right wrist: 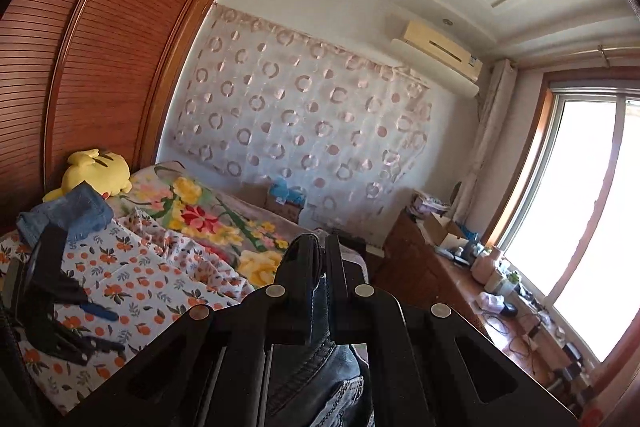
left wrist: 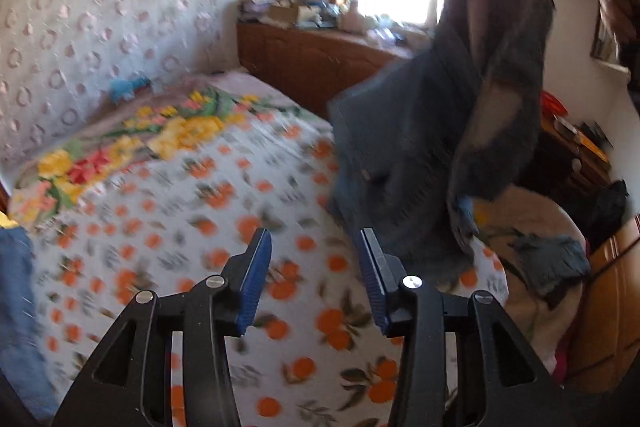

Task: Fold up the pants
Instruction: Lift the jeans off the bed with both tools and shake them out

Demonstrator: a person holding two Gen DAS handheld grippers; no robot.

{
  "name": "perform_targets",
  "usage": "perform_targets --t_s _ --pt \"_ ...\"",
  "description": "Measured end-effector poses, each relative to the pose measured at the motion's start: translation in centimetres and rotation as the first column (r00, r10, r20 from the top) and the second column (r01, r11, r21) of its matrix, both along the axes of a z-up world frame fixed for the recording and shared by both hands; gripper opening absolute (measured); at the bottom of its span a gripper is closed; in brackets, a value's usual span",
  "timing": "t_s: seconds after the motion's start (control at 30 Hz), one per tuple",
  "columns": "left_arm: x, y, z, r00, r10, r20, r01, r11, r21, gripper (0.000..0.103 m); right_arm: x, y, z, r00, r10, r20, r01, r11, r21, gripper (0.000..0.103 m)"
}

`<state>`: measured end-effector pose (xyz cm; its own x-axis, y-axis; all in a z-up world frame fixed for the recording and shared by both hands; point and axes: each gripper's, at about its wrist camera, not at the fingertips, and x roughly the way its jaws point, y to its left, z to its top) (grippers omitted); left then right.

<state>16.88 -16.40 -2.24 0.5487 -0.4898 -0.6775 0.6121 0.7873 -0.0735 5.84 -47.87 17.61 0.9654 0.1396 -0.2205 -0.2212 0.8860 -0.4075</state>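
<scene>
Dark grey-blue jeans (left wrist: 460,115) hang in the air at the right of the left wrist view, above the right edge of the bed (left wrist: 224,211) with its orange-print sheet. My left gripper (left wrist: 316,243) is open and empty, low over the sheet, left of the hanging jeans. My right gripper (right wrist: 322,243) is shut on the denim of the jeans (right wrist: 320,367), held high; the fabric bunches between and under its fingers. The left gripper also shows in the right wrist view (right wrist: 68,323) at the lower left, over the sheet.
A flowered blanket (left wrist: 132,143) and a yellow plush toy (right wrist: 96,171) lie at the head of the bed. Folded blue jeans (right wrist: 68,213) lie near the plush. A wooden cabinet (left wrist: 320,63) with clutter stands under the window. A wardrobe (right wrist: 92,47) is on the left. Grey cloth (left wrist: 552,263) lies beside the bed.
</scene>
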Motion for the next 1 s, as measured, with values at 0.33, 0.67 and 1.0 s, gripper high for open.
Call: perform_targets --t_s 0.33,0.67,1.0 --pt "0.5 -6.2 -6.8 0.988 -0.078 -0.134 0.087 0.994 0.06 0.045 2.5 1.0 1.9 0.999 -0.024 -0.035 0.025 1.0 0.002 0.005" --pt "4.7 -8.5 -4.7 0.993 -0.029 -0.112 0.04 0.995 0.093 0.005 3.0 -0.4 2.7 0.995 -0.088 -0.044 0.089 0.996 0.011 0.005" --pt "11.0 -9.8 18.3 0.966 0.135 0.223 -0.127 0.991 -0.046 0.005 1.3 -2.7 9.5 0.98 -0.194 0.036 0.19 0.978 0.09 0.005"
